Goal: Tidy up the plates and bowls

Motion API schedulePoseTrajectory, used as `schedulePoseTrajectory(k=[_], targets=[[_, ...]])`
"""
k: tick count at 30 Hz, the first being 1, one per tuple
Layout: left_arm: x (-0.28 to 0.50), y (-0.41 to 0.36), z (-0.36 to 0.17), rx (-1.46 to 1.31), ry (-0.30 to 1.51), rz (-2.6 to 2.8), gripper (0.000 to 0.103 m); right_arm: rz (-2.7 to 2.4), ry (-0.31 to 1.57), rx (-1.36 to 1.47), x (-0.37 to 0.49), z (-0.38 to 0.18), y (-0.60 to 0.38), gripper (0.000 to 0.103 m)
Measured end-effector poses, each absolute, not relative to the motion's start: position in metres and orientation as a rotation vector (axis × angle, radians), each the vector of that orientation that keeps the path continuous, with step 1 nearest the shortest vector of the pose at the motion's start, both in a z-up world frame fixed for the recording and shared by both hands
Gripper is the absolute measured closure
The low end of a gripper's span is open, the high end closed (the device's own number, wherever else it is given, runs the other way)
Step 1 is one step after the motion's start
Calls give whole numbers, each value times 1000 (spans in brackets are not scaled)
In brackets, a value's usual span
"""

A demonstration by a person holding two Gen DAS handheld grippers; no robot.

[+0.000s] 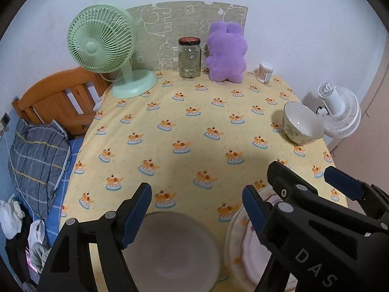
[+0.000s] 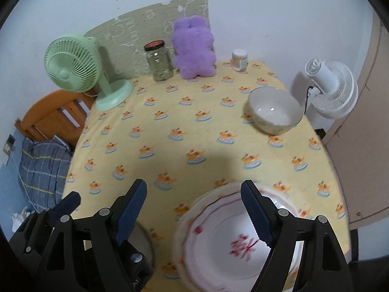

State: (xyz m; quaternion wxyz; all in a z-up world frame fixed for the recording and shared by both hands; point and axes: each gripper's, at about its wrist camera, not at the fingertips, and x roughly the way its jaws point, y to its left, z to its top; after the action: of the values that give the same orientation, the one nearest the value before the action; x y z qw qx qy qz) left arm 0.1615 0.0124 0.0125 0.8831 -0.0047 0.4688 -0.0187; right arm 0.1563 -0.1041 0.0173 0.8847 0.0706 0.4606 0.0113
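Both tools gape wide and empty, left tool [image 1: 197, 206] above a grey plate [image 1: 170, 250], right tool [image 2: 194, 206] above a red-patterned plate [image 2: 218, 238]

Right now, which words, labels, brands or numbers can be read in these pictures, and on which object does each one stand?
"DAS": white letters on the black body of the right gripper, seen in the left wrist view; the word may run on out of frame.
Red lid of the glass jar: too blurred to read.
Label on the cotton swab container: too small to read.
No other text is legible.
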Motion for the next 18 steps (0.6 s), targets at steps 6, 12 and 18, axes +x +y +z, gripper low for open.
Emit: schedulePoseTrajectory(k=[6,12,18], targets=[[184,-27,12,-6,981,4,25,53,944,131,179,17,-144,21],[204,-64,6,-1,983,15,32,45,963,98,205,11,-181,21],[227,-96,-4,-16,997,31,32,24,977,51,232,2,-213,21]])
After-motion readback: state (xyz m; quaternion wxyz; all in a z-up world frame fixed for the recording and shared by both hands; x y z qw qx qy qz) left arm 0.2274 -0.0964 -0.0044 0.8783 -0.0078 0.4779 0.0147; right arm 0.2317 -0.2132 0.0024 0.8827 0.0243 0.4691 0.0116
